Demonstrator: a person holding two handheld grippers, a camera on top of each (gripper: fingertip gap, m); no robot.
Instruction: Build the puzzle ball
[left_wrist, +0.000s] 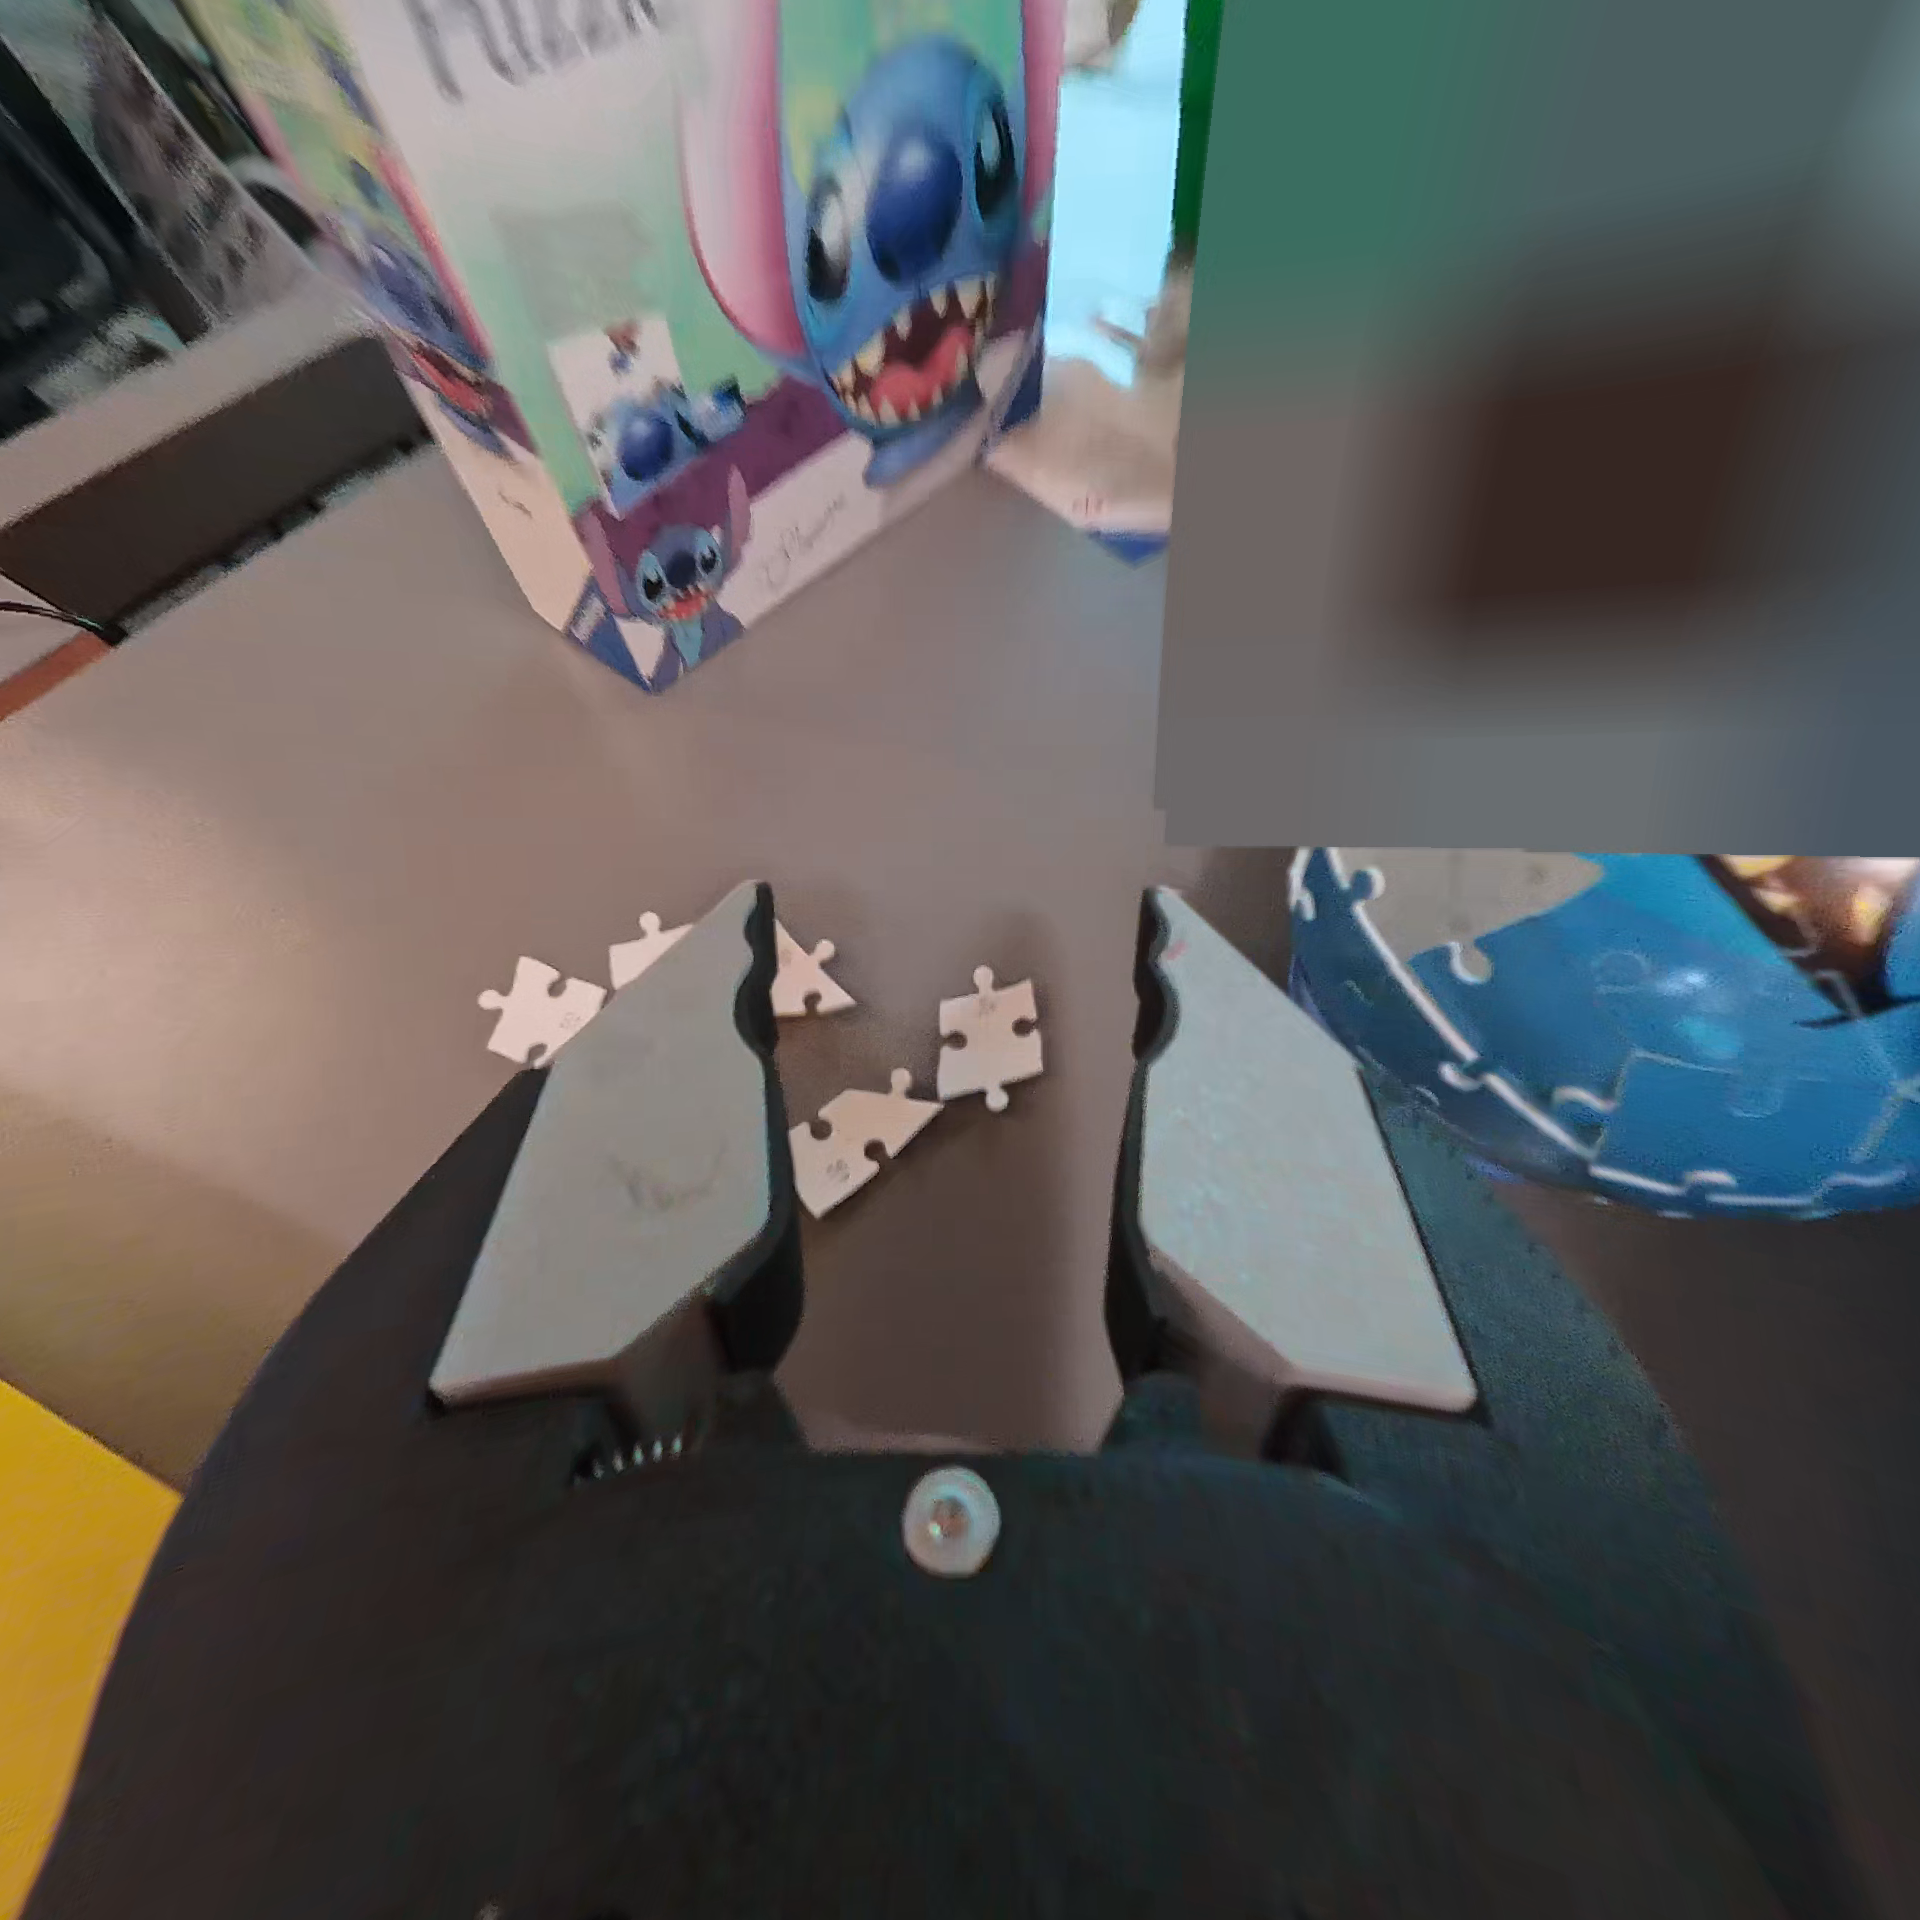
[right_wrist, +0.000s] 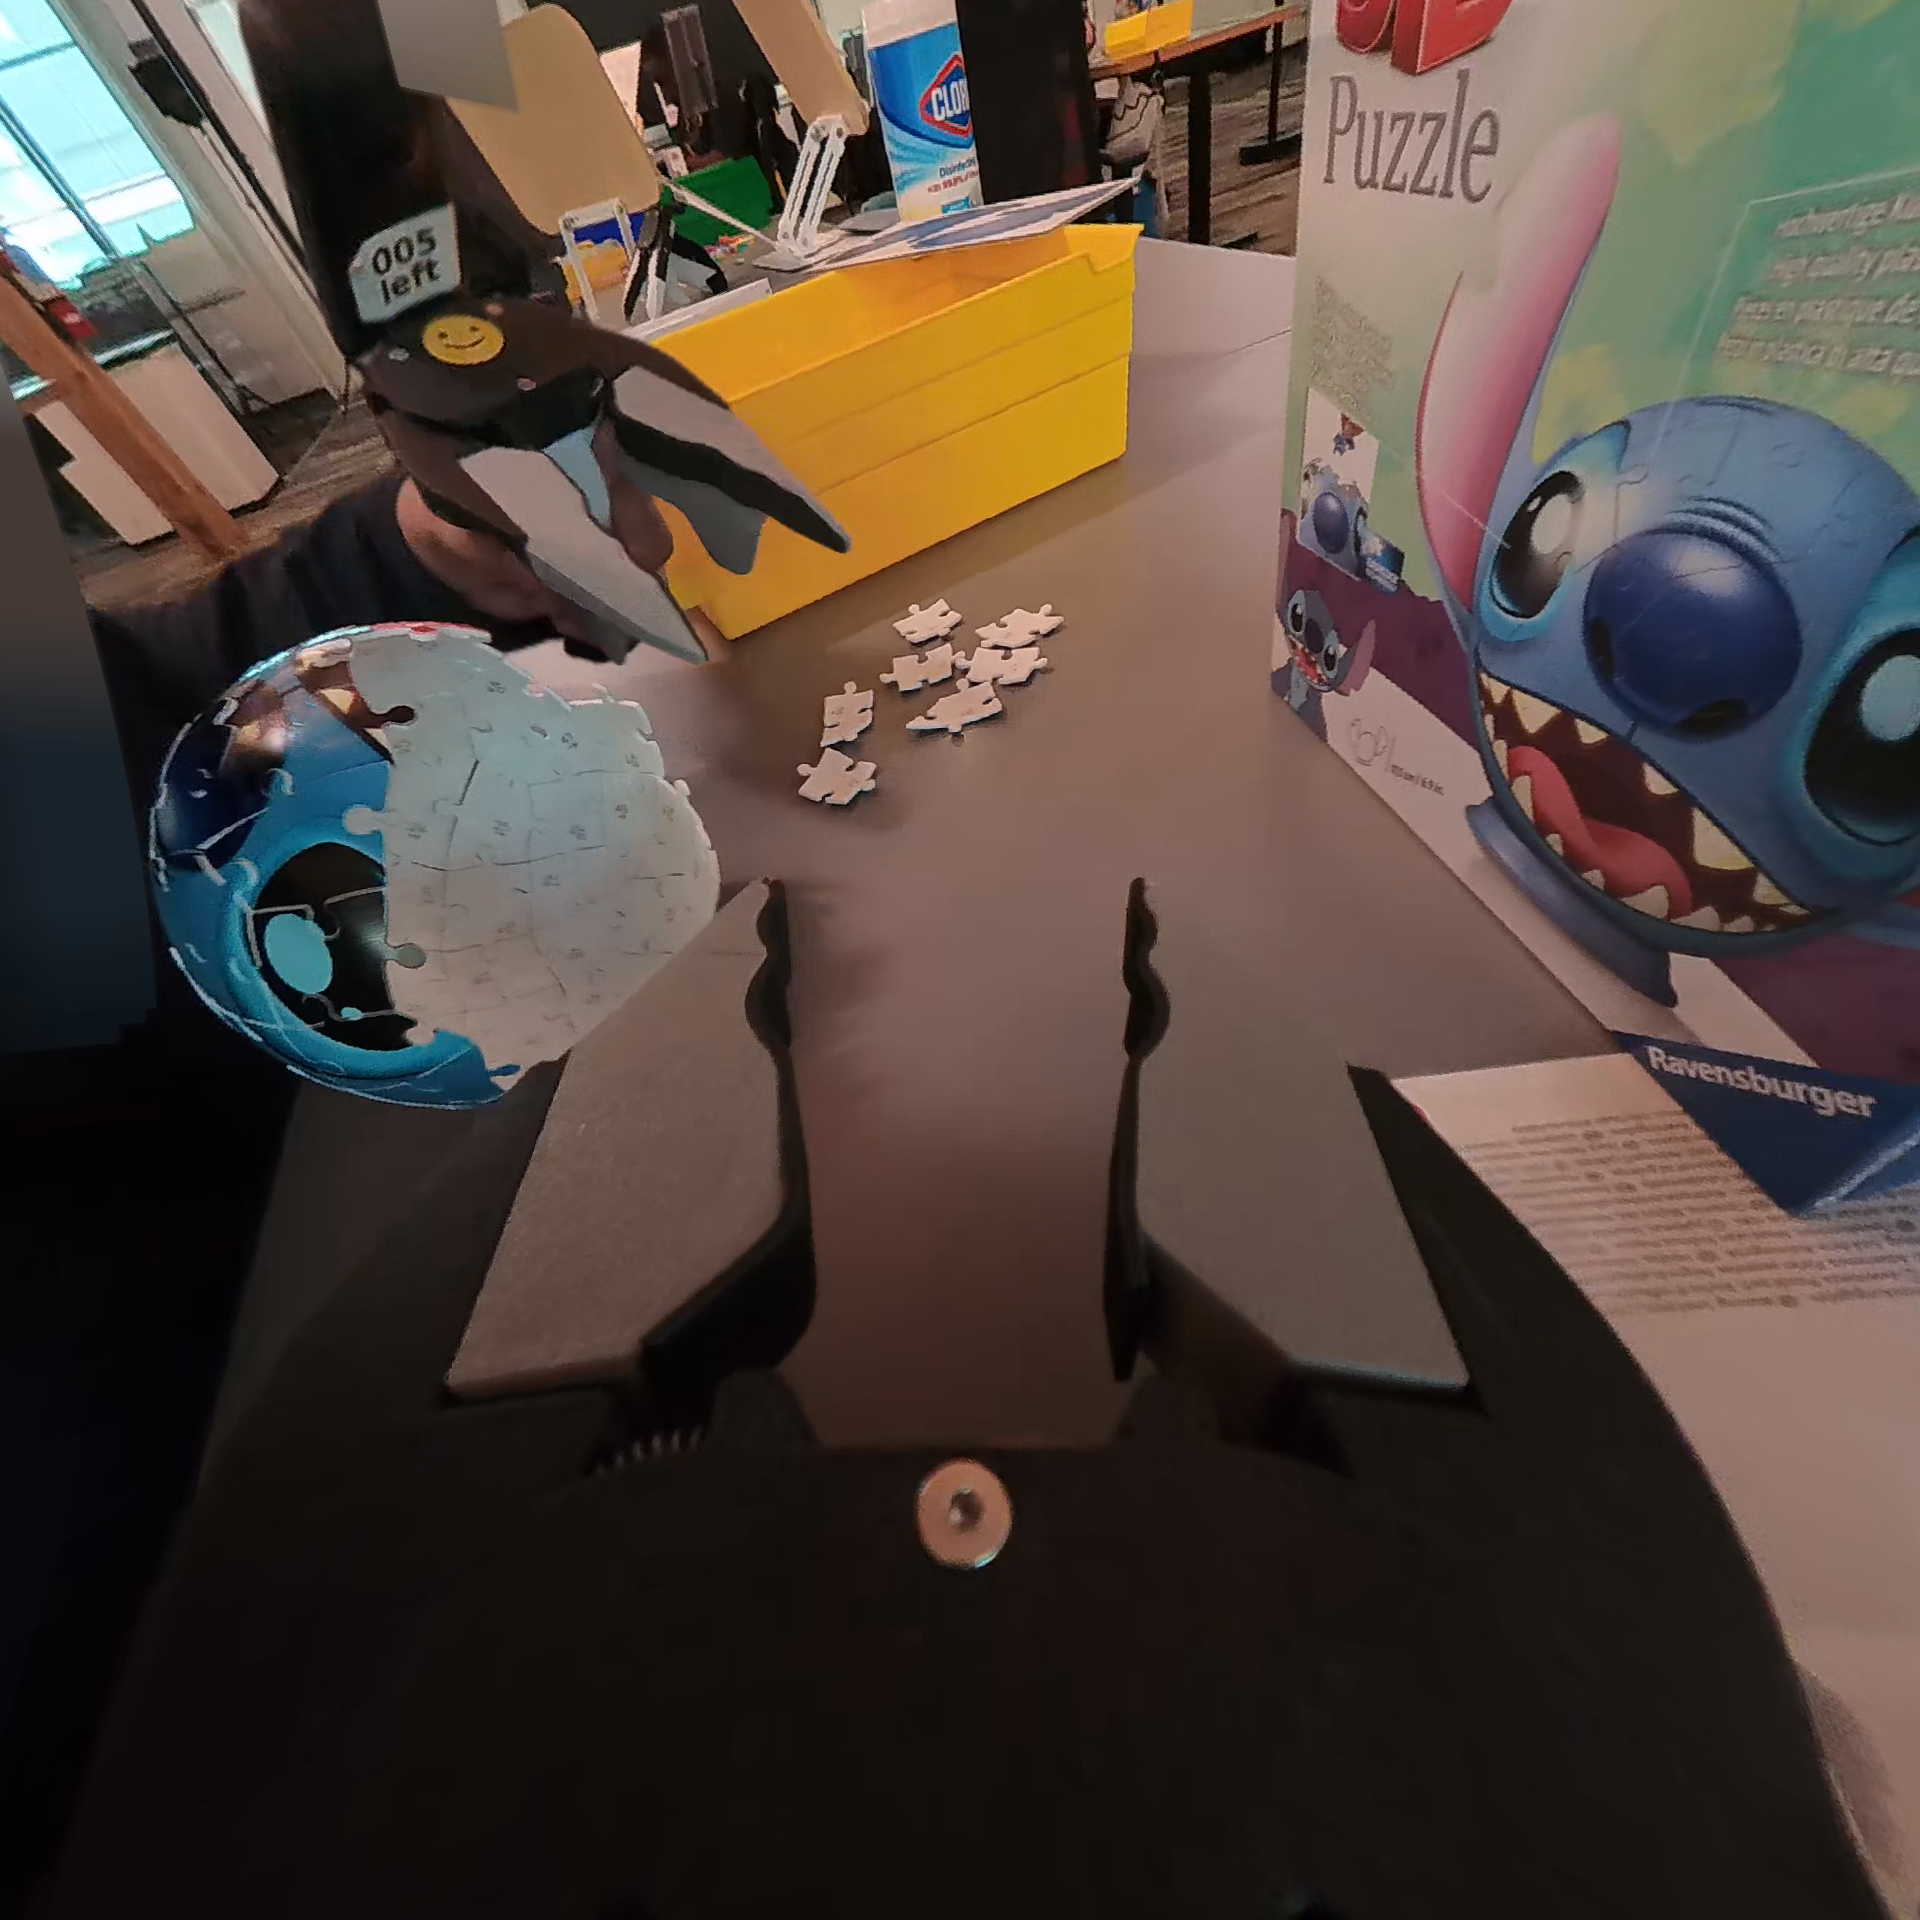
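Note:
The half-built puzzle ball is by the table's left edge, blue printed side to the left and white inside facing me; what bears it is unclear. It also shows in the left wrist view, right of my left gripper. Several loose white puzzle pieces lie face down on the grey table. My left gripper is open and empty, hovering just over the pieces. It also shows in the right wrist view, above and behind the ball. My right gripper is open and empty, low over bare table in front of the pieces.
The tall puzzle box stands at the right, also in the left wrist view. A printed flat box part lies in front of it. A yellow bin stands behind the pieces. A wipes canister is farther back.

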